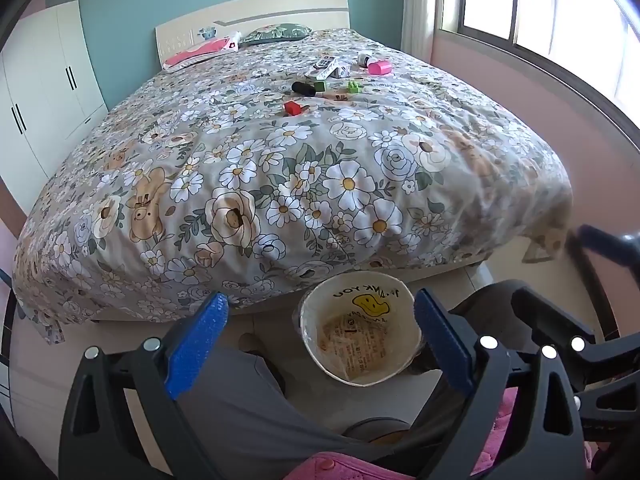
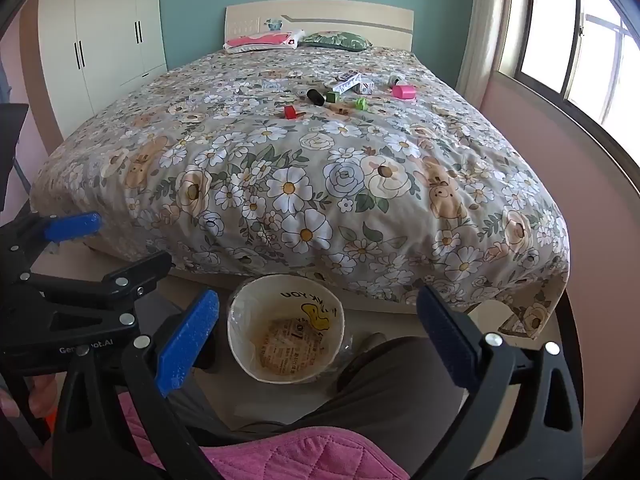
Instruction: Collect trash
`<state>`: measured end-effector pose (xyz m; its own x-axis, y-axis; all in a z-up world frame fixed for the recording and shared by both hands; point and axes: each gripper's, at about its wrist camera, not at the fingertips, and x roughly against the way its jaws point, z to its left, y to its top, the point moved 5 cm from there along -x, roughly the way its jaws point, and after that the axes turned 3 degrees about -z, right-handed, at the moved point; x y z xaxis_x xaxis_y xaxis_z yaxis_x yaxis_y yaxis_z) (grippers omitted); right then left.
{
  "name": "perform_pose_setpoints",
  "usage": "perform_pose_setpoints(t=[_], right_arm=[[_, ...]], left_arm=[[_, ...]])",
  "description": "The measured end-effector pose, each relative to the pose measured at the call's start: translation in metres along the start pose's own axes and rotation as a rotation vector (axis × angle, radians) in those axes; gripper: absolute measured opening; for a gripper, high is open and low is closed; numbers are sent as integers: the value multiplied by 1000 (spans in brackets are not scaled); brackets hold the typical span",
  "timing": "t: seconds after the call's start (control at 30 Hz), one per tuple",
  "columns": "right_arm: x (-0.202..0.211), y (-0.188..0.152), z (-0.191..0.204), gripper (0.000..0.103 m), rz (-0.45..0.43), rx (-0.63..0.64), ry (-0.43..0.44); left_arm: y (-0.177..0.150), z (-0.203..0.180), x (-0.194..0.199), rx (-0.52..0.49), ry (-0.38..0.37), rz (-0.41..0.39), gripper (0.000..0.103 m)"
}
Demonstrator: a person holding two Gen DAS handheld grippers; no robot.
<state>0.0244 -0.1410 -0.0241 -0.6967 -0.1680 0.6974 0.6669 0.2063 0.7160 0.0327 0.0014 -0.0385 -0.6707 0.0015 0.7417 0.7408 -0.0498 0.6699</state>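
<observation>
A white waste bin (image 1: pixel 357 334) with a bag liner printed with a yellow smiley stands on the floor at the foot of the bed; it also shows in the right wrist view (image 2: pixel 286 330). Small items lie far up on the floral bedspread: a red block (image 1: pixel 293 107), a black cylinder (image 1: pixel 303 88), a green block (image 1: pixel 354 87), a pink cup (image 1: pixel 380 67) and white cartons (image 1: pixel 328 68). My left gripper (image 1: pixel 320 336) is open and empty above the bin. My right gripper (image 2: pixel 316 332) is open and empty, also over the bin.
The bed (image 2: pixel 304 184) fills the middle of both views, with pillows (image 2: pixel 260 42) at the headboard. A white wardrobe (image 2: pixel 100 40) stands at the left, a window (image 2: pixel 580 48) at the right. The person's grey trouser legs (image 1: pixel 248 412) and a pink quilted cloth (image 2: pixel 288 456) are below the grippers.
</observation>
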Motion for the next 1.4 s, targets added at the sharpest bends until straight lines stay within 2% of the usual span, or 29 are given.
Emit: perform_pose_setpoints(t=[1.4], right_arm=[[-2, -1, 0, 97, 6, -7, 7]], left_arm=[[0, 8, 7, -15, 18, -8, 96]])
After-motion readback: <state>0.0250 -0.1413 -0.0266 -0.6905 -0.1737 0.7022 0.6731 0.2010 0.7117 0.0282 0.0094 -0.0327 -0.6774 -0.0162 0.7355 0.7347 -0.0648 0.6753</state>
